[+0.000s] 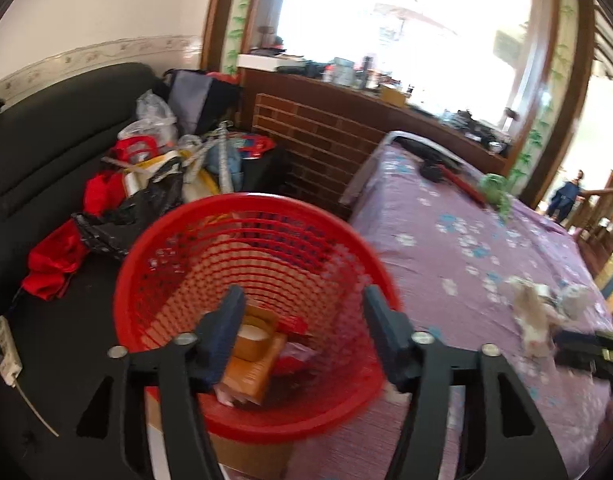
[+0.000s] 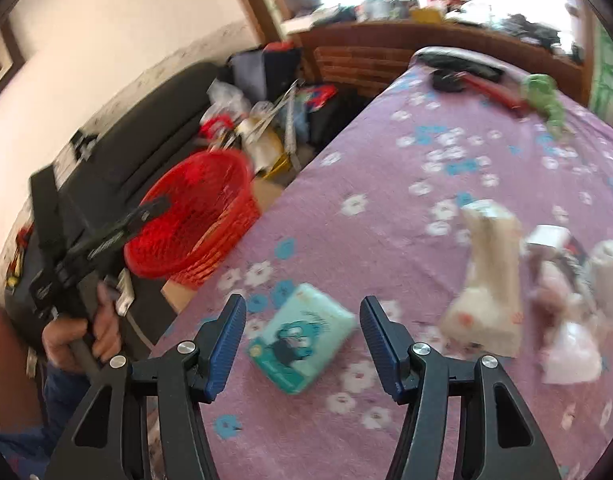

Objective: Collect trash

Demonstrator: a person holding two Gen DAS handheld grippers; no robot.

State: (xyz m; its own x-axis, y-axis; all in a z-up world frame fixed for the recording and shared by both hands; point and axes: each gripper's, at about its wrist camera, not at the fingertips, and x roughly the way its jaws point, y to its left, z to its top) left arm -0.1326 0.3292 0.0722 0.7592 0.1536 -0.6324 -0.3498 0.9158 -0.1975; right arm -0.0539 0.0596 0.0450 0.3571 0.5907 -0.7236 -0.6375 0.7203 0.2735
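basket (image 1: 194,240): red, mesh of open slots
box (image 1: 250,376) in basket: orange-brown
bed cover (image 2: 386,168): purple-pink, white flowers and blue flowers
pack (image 2: 302,346): mint green, dark teal cartoon figure
wrapper (image 2: 490,280): cream white, small orange marks
bag (image 2: 574,352): pale pink
toy (image 2: 544,96): green
sofa (image 1: 46,152): black
cloth (image 1: 52,260) on sofa: red
hand-held gripper pads (image 2: 226,344): blue, ribbed; arms black
wall (image 1: 106,4): white, floral border strip
counter front (image 1: 318,132): brown brick pattern

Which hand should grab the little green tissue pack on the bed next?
The right. Its tool is open with the green tissue pack lying right between its fingers, while the left tool is open over the red basket.
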